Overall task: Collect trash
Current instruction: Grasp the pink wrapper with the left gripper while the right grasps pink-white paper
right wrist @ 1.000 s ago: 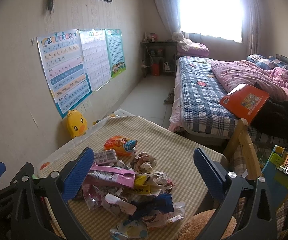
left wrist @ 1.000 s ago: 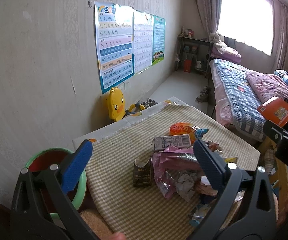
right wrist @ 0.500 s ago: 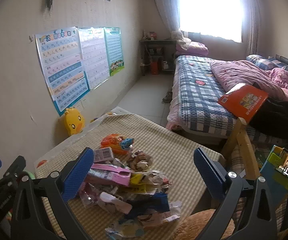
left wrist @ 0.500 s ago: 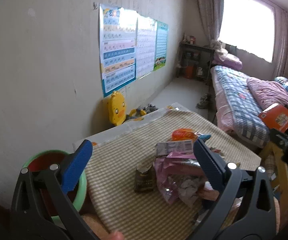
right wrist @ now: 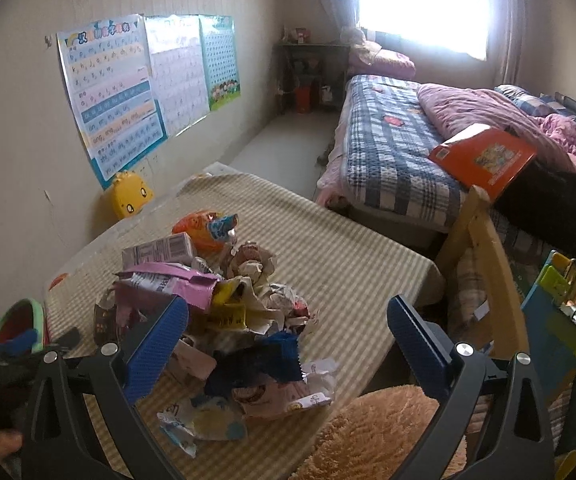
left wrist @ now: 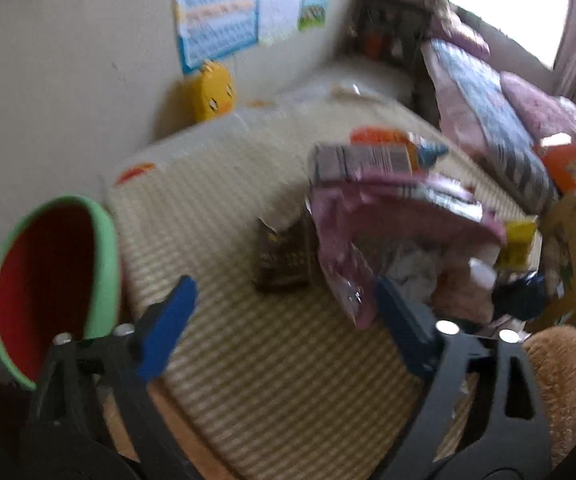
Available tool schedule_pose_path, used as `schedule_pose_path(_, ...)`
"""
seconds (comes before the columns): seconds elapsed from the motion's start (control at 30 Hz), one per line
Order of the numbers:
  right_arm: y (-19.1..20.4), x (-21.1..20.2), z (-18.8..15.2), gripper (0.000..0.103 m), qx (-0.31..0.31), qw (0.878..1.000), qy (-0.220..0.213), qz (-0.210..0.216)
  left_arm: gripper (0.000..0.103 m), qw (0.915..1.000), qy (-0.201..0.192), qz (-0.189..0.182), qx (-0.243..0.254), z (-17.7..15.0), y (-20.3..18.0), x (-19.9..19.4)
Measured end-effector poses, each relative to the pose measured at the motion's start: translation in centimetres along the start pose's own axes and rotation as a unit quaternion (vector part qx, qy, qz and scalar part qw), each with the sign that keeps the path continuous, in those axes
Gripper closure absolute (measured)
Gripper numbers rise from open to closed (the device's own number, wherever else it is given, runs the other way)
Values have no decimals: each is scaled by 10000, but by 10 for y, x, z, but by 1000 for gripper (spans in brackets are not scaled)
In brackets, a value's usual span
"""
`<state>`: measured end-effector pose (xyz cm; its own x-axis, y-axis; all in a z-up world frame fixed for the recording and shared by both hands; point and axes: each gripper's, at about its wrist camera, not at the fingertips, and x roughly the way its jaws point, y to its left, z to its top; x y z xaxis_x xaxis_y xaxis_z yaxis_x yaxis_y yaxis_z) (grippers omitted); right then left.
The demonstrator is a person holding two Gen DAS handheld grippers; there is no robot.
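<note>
A pile of trash lies on the checked tablecloth [right wrist: 351,264]: a pink wrapper [left wrist: 387,216] [right wrist: 168,280], a small carton [left wrist: 363,160] [right wrist: 156,250], an orange packet [right wrist: 200,224], a dark packet [left wrist: 284,260], a blue wrapper [right wrist: 264,364] and crumpled paper. A green bin with a red inside [left wrist: 48,280] [right wrist: 18,320] stands at the table's left edge. My left gripper [left wrist: 284,308] is open and empty, low over the cloth just before the dark packet. My right gripper [right wrist: 288,328] is open and empty above the near side of the pile.
A yellow duck toy [right wrist: 128,196] sits against the wall with posters [right wrist: 112,96]. A bed [right wrist: 399,148] with an orange book [right wrist: 483,158] is at the right. A wooden chair frame [right wrist: 483,248] and a fuzzy tan cushion [right wrist: 371,432] border the table's near right.
My left gripper has dropped and moved forward toward the trash pile, its view now blurred. My right gripper has edged closer over the pile. Both stay open.
</note>
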<state>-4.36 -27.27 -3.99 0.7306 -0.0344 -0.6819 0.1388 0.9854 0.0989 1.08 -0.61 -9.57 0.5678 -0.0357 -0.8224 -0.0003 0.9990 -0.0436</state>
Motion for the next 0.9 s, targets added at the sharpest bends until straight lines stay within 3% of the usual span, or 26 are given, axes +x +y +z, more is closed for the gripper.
schedule_pose_path(0.07,1,4,-1,8,-11,10000,39,35,35,9996,229,-91,118,2,-10,19)
schedule_pose_path(0.17,0,7,-2,8,-28,9999,112,93,44,9980,552,-291,64,8,-20,41)
schedule_pose_path(0.27,-2,11,-4,8,13,9998,174,76,44,9938,998,-495,14,10,-28,63)
schedule_pose_path(0.4,-8,18,-6,8,162,9994,297,103,48,9922,1158,-457,-13,5,-27,77)
schedule_pose_path(0.43,-8,20,-6,8,179,9992,334,123,55,9928,1113,-441,17,4,-27,75)
schedule_pose_path(0.5,-7,22,-8,8,171,9990,390,131,85,9917,1154,-558,-21,4,-24,72)
schedule_pose_path(0.6,-4,25,-9,8,149,9987,465,178,87,9895,1129,-832,-346,1,-10,64)
schedule_pose_path(0.9,7,28,-9,8,46,9978,561,349,89,9903,806,-1055,-405,-12,22,17)
